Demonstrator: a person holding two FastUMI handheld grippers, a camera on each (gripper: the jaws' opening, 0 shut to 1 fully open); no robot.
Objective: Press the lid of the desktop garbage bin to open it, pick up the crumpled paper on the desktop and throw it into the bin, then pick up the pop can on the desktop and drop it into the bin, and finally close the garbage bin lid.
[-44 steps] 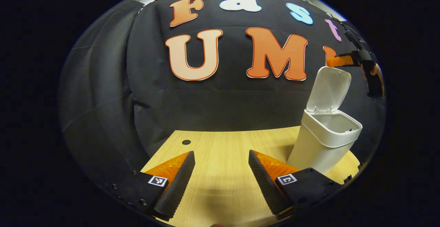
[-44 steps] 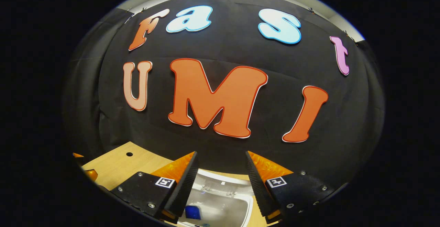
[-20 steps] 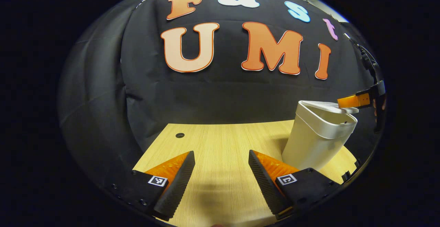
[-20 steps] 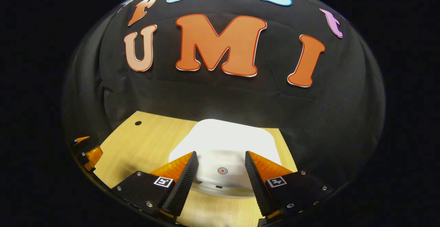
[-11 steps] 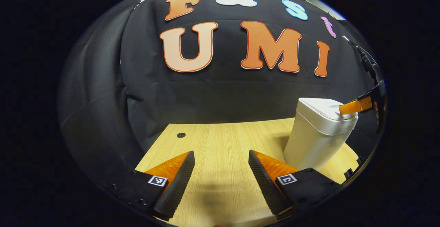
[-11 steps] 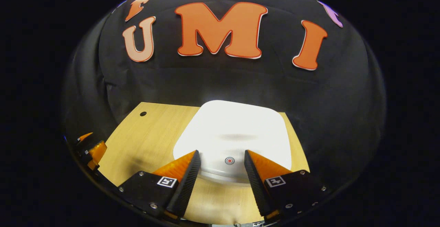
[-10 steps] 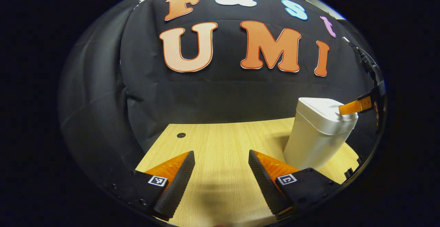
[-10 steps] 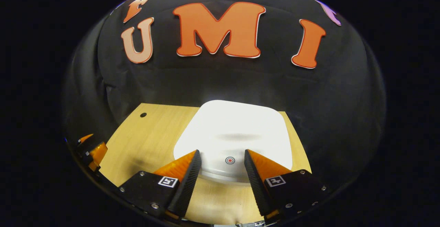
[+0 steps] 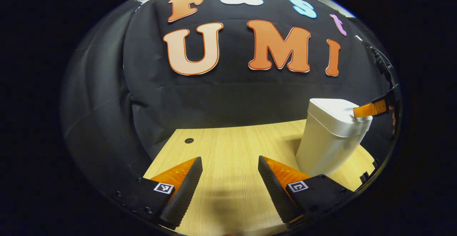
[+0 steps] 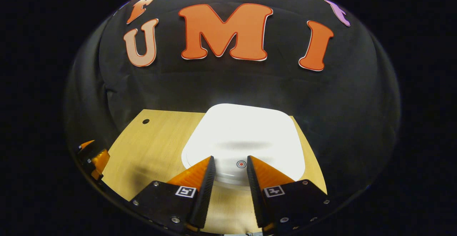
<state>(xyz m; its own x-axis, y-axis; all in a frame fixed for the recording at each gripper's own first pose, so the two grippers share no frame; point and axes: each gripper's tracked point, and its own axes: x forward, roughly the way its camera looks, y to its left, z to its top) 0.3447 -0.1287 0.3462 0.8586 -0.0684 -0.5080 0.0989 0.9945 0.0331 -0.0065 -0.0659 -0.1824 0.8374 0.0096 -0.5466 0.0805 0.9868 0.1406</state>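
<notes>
The flip lid [image 10: 246, 136] of the white plastic desktop bin [image 9: 330, 139] has swung from upright to flat and seated. The right tool [image 10: 230, 171], fingers narrowed with a gap and gripping nothing, hovers over its front edge, likely having pressed it shut. The left tool [image 9: 230, 182] waits wide open and empty above the pale wooden bench [image 9: 228, 146].

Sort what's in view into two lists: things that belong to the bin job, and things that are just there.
Part of the job:
- garbage bin
- its lid, down flat on the bin
- right gripper, over the lid's front edge
- left gripper, open above the table

Just there:
- wooden table
- hole in the table
</notes>
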